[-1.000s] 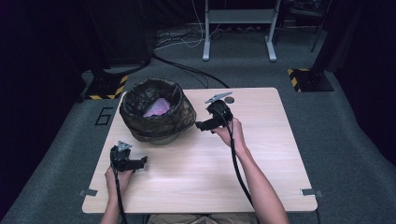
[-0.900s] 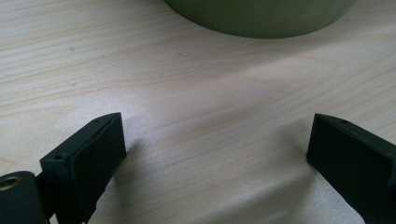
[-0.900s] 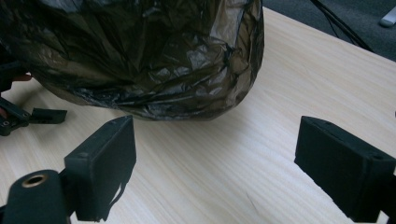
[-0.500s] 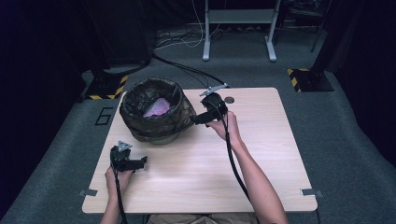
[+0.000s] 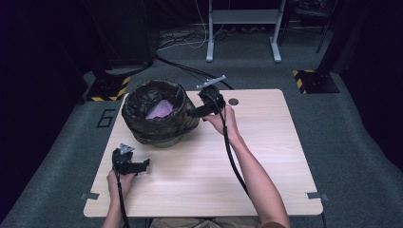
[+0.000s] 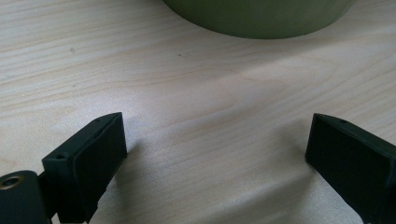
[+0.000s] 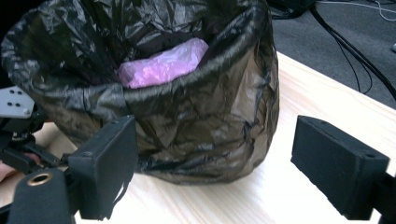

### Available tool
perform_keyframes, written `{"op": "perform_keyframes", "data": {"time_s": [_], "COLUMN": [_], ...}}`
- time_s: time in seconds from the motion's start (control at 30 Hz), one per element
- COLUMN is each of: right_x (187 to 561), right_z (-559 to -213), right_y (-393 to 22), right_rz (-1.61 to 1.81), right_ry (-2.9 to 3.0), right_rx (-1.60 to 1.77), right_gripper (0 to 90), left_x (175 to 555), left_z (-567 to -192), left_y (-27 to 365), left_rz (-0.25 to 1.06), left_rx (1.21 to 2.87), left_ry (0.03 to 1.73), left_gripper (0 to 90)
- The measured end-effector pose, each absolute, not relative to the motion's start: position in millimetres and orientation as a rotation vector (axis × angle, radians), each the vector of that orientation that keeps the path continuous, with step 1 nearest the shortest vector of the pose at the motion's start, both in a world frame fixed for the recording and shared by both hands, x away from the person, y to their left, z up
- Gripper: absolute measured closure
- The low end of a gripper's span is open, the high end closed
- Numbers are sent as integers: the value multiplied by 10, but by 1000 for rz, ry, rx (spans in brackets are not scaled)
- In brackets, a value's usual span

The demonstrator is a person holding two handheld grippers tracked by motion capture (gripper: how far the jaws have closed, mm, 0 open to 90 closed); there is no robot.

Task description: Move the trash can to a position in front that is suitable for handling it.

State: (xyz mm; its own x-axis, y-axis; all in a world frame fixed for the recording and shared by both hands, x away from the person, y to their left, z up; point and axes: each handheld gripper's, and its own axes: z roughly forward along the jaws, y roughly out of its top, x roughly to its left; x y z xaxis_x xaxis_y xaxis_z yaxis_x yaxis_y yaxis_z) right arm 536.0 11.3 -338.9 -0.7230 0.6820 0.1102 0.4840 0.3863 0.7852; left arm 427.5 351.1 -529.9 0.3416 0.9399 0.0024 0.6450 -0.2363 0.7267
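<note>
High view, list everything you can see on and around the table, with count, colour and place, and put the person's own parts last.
bin: one, olive green, far left part of the table
bin liner: one, black, lining the bin and folded over its rim
pink bag: one, pink, inside the liner
table: one, light wood, centre, with a round hole near its far edge
metal frame: one, grey, on the floor beyond the table
striped floor markers: two, yellow and black, beyond the table's far corners
left gripper: one, black, open, low over the near left of the table
right gripper: one, black, open, beside the bin's right side
forearms: two, coming in from the near edge
</note>
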Motion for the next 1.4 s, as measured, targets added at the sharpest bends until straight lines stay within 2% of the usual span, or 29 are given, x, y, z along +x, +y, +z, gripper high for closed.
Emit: {"op": "perform_keyframes", "data": {"time_s": [0.57, 0.7, 0.8, 0.9, 0.93, 1.1, 1.23, 1.4], "right_x": [5678, 5757, 5829, 5857, 5885, 5926, 5925, 5924], "right_z": [-3366, -3392, -3410, -3431, -3473, -3536, -3556, -3552], "right_y": [440, 519, 592, 617, 649, 664, 753, 751], "right_rz": [1292, 1296, 1260, 1236, 1180, 1167, 1084, 1085], "right_ry": [2431, 2452, 2444, 2446, 2466, 2487, 2486, 2472], "right_rx": [1098, 1133, 1150, 1147, 1149, 1185, 1196, 1204], "right_gripper": [158, 221, 304, 323, 356, 375, 477, 520], "left_x": [4274, 4272, 4272, 4271, 4271, 4270, 4270, 4269], "left_z": [-5299, -5299, -5298, -5298, -5298, -5297, -5297, -5296], "left_y": [3513, 3514, 3513, 3516, 3518, 3518, 3518, 3518], "left_rz": [595, 595, 596, 597, 600, 601, 601, 600], "left_rx": [1973, 1970, 1969, 1967, 1962, 1962, 1961, 1962], "left_ry": [1377, 1377, 1377, 1380, 1385, 1386, 1385, 1385], "left_gripper": [57, 71, 72, 75, 82, 84, 84, 85]}}
